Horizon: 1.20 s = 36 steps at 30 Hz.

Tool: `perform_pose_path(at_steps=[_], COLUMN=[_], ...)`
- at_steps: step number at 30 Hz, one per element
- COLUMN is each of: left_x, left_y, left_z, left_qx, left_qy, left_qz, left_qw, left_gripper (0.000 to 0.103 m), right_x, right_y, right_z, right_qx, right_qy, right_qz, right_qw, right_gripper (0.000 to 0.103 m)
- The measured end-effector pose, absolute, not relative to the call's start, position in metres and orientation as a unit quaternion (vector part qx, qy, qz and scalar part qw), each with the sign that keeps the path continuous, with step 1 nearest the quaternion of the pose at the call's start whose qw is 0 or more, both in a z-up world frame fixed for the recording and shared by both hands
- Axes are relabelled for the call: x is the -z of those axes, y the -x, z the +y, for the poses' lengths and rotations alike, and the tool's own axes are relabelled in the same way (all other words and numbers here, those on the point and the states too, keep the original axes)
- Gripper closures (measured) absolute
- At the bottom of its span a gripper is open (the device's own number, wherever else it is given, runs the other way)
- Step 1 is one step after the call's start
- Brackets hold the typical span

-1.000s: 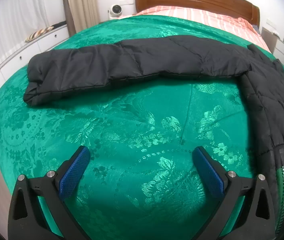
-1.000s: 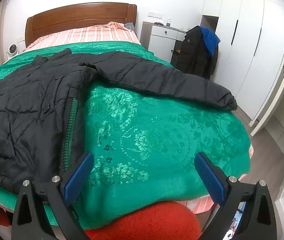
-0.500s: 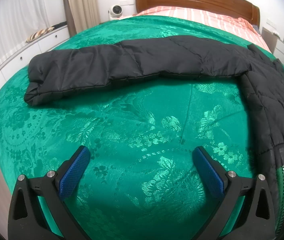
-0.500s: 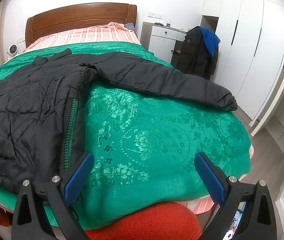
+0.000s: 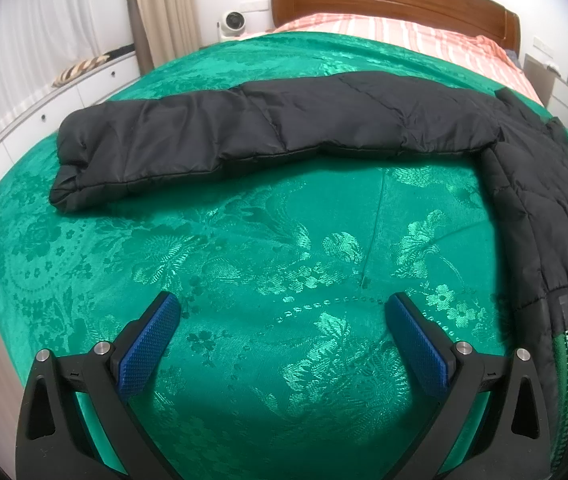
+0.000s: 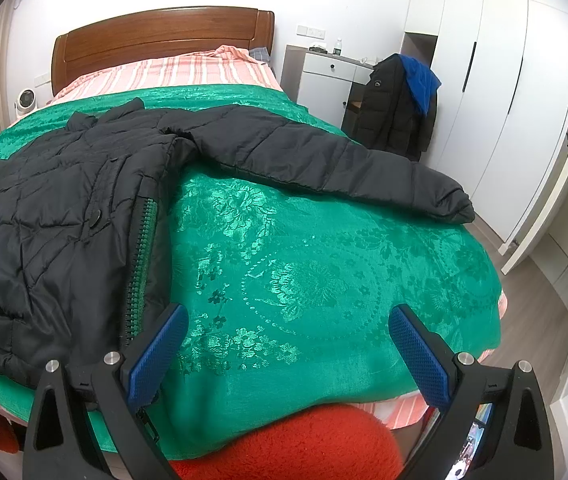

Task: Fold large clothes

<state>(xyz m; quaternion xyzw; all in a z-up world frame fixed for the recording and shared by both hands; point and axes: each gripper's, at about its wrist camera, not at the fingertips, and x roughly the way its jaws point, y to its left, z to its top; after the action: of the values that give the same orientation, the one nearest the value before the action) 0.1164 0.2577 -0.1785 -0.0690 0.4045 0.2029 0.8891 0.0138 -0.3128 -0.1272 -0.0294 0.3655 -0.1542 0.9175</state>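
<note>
The black quilted puffer jacket (image 6: 56,208) lies spread on the green brocade bedspread (image 5: 276,248), beyond both released, empty tools: left tool (image 5: 282,322), right tool (image 6: 288,332).

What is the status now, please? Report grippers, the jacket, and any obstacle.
Left gripper open, right gripper open, both empty. Black quilted puffer jacket flat on green patterned bedspread, sleeves spread out. Nothing in the way.

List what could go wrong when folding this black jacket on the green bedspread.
1. The right sleeve's cuff lies near the bed's edge; a tug might drag it off.
2. The satin-looking bedspread could bunch up if the fingers pinch it along with the jacket.
3. The puffy left sleeve may spring back open after folding, since both grippers are open and holding nothing.
</note>
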Motion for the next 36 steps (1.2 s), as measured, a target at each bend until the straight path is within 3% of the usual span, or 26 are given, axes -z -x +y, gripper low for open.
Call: perform_pose_path(at_steps=[20,27,33,36], left_x=[0.161,0.114,0.123,0.136], left_y=[-0.112,-0.081,-0.070,-0.066], left_z=[0.253,0.255,0.272,0.281], left_qx=[-0.203,-0.173,-0.196,-0.219], left_qy=[0.057,0.090,0.110,0.135], left_qz=[0.390,0.342,0.340,0.346], left_qw=[0.896,0.919,0.913,0.902], left_gripper=[0.000,0.000,0.000,0.000], right_x=[0.124,0.092,0.156,0.166], right_y=[-0.016,-0.046,-0.094,-0.107], right_z=[-0.320,-0.422,-0.547,-0.573], right_qx=[0.128,0.076,0.129,0.140], right_qy=[0.002,-0.223,-0.496,-0.540], right_qz=[0.378,0.350,0.320,0.266], right_qw=[0.917,0.907,0.797,0.786], right_gripper=[0.004,0.004,0.004,0.005])
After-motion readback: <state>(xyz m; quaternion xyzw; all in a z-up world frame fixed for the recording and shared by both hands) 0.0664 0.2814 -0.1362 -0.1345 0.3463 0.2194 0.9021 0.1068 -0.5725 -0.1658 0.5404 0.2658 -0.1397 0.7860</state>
